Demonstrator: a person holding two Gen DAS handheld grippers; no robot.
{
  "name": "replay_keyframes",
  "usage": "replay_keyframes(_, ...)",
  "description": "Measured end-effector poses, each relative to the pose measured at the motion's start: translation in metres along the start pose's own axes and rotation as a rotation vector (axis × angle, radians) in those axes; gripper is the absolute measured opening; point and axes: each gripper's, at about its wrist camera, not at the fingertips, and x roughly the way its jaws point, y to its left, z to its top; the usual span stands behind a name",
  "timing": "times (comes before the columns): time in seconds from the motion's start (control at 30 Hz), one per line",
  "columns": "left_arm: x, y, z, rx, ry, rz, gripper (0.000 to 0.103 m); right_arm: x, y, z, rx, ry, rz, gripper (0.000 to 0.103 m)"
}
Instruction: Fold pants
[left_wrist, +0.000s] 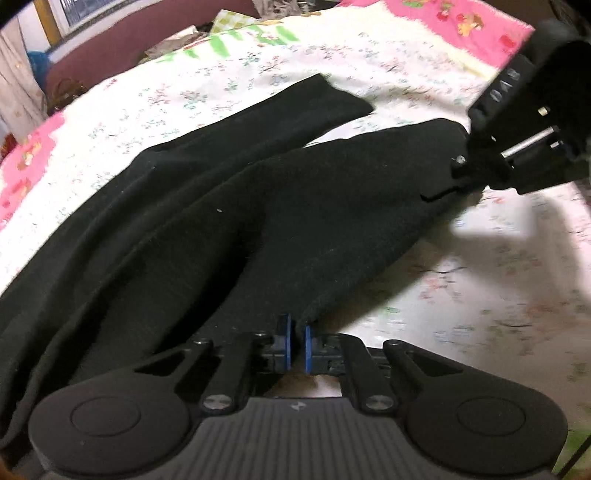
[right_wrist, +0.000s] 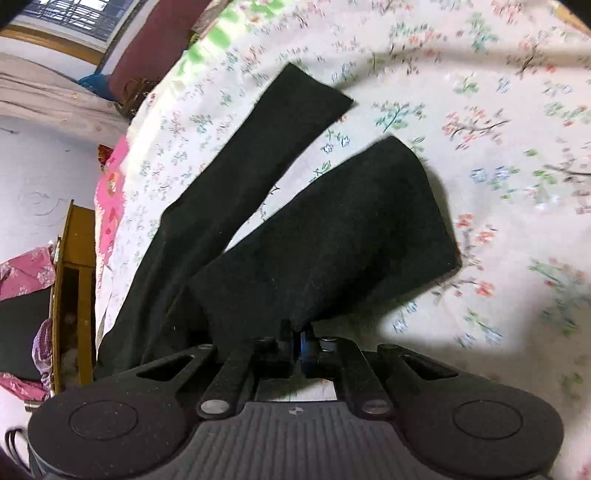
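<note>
Black pants (left_wrist: 229, 221) lie on a floral bedsheet (left_wrist: 221, 88), legs spread in a V. My left gripper (left_wrist: 296, 341) is shut on the near leg's edge, its blue pads pinching the cloth. My right gripper (left_wrist: 476, 173) appears at the upper right of the left wrist view, shut on the hem end of the same leg. In the right wrist view, my right gripper (right_wrist: 301, 338) pinches the near leg of the pants (right_wrist: 332, 236), which is lifted and casts a shadow. The far leg (right_wrist: 266, 140) lies flat.
A pink patterned border (left_wrist: 454, 22) edges the sheet. A maroon headboard or cushion (right_wrist: 155, 40) and a window (right_wrist: 70, 14) are beyond the bed. A wooden stand (right_wrist: 74, 288) and pink cloth (right_wrist: 26, 273) stand left of the bed.
</note>
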Motion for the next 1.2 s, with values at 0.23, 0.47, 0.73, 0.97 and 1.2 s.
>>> replay_keyframes(0.23,-0.028,-0.027,-0.024,0.022,0.047,-0.101,0.018,-0.024,-0.015,-0.03,-0.025,0.041,-0.151,0.0)
replay_keyframes(0.47,-0.029,-0.042,-0.048,0.143,0.036,-0.061,0.032,0.003,-0.026,-0.025,-0.136,-0.025,-0.401,0.0)
replay_keyframes(0.73,-0.07,0.042,-0.056,-0.038,-0.005,0.116,0.035,0.011,0.059,-0.033,-0.619,-0.166,-0.362,0.015)
replay_keyframes(0.97,-0.026,0.095,-0.103,-0.223,0.198,0.23,0.036,0.125,0.073,-0.018,-0.632,0.093,-0.183,0.002)
replay_keyframes(1.2,-0.075,0.103,-0.132,-0.177,0.142,0.17,0.037,0.135,0.134,-0.001,-0.796,-0.091,-0.378,0.008)
